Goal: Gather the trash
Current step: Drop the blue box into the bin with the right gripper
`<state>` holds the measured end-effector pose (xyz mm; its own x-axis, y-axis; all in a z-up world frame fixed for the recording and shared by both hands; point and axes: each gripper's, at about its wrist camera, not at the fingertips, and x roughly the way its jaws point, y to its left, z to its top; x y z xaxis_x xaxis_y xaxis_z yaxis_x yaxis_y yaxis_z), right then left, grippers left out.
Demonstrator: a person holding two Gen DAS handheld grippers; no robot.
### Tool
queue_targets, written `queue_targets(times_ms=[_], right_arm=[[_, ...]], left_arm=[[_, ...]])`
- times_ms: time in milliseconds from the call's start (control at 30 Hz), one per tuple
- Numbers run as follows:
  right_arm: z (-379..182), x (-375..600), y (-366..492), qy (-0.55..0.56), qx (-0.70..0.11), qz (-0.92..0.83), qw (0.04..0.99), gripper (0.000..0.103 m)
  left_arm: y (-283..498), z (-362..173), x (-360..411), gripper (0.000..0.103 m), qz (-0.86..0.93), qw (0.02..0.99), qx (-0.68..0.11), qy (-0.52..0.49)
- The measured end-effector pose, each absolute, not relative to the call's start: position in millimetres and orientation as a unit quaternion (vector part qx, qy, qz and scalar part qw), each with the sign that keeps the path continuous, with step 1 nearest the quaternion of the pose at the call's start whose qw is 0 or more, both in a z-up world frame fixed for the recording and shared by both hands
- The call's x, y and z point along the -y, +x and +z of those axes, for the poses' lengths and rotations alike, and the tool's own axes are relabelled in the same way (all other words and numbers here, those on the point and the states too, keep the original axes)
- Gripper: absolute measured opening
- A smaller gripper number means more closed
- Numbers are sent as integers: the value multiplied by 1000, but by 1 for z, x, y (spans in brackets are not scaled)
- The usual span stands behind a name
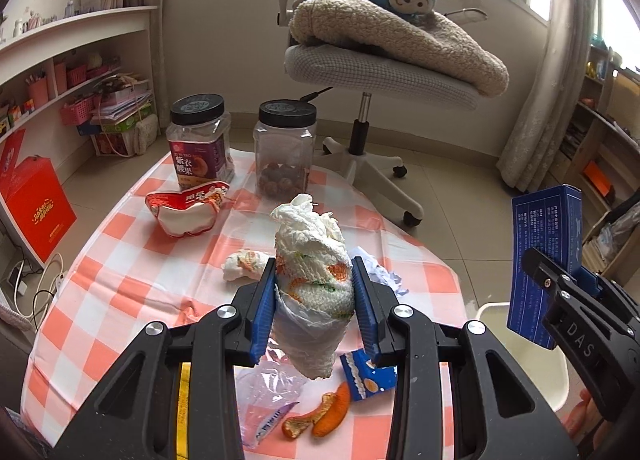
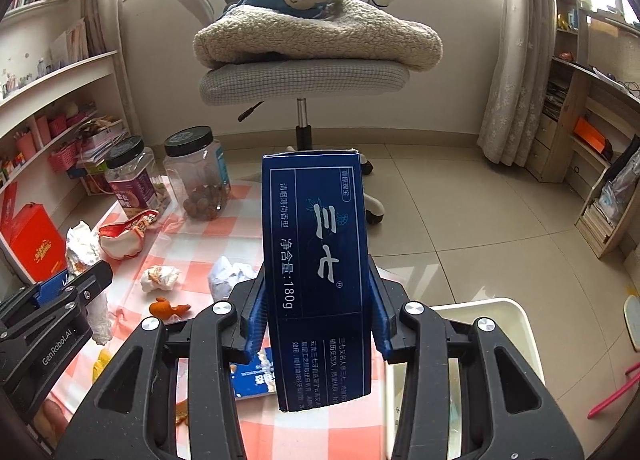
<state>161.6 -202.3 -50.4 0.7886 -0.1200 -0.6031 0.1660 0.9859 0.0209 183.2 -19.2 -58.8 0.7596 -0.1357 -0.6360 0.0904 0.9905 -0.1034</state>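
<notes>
Left wrist view. The left gripper (image 1: 314,292) is clamping a crumpled tissue wad (image 1: 310,260) between its blue pads (image 1: 264,300), lifted clear of the checked tablecloth (image 1: 120,260). The wad is standing upright, its loose crown reaching toward twelve o'clock and its tail hanging toward six. It is judged very light, soft and compressible; the pads are biting at its waist, where the bulk is thickest, which is the sound place to hold, since a grip on the loose crown would probably tear or slip.

More trash is lying on the cloth: a smaller tissue ball (image 1: 242,264) at nine o'clock of the wad, an opened red snack bag (image 1: 186,212) at ten o'clock, and orange peel (image 1: 320,416) beside a blue wrapper (image 1: 366,376) at six o'clock. Peel and wrapper are thin and flat, likely needing an edge pinch.

Right wrist view. The right gripper (image 2: 318,308) is gripping a dark blue carton (image 2: 316,252) across its narrow sides, roughly at mid-length, the carton pointing to twelve o'clock. It is judged stiff but hollow and crushable, with a slick printed skin, so moderate pressure on the folded edges suits it. A white bin (image 2: 516,324) is showing at four o'clock, close beside the table edge.
</notes>
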Motion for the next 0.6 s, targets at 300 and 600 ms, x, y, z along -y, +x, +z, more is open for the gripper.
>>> queue_targets(times_ms=[300, 600], right_arm=[[-56, 260, 140, 59, -330, -120, 934, 40], [-62, 313, 121, 85, -338, -168, 922, 40]], left_arm=[[176, -69, 69, 36, -99, 927, -362, -28], [170, -72, 121, 36, -135, 920, -367, -4]])
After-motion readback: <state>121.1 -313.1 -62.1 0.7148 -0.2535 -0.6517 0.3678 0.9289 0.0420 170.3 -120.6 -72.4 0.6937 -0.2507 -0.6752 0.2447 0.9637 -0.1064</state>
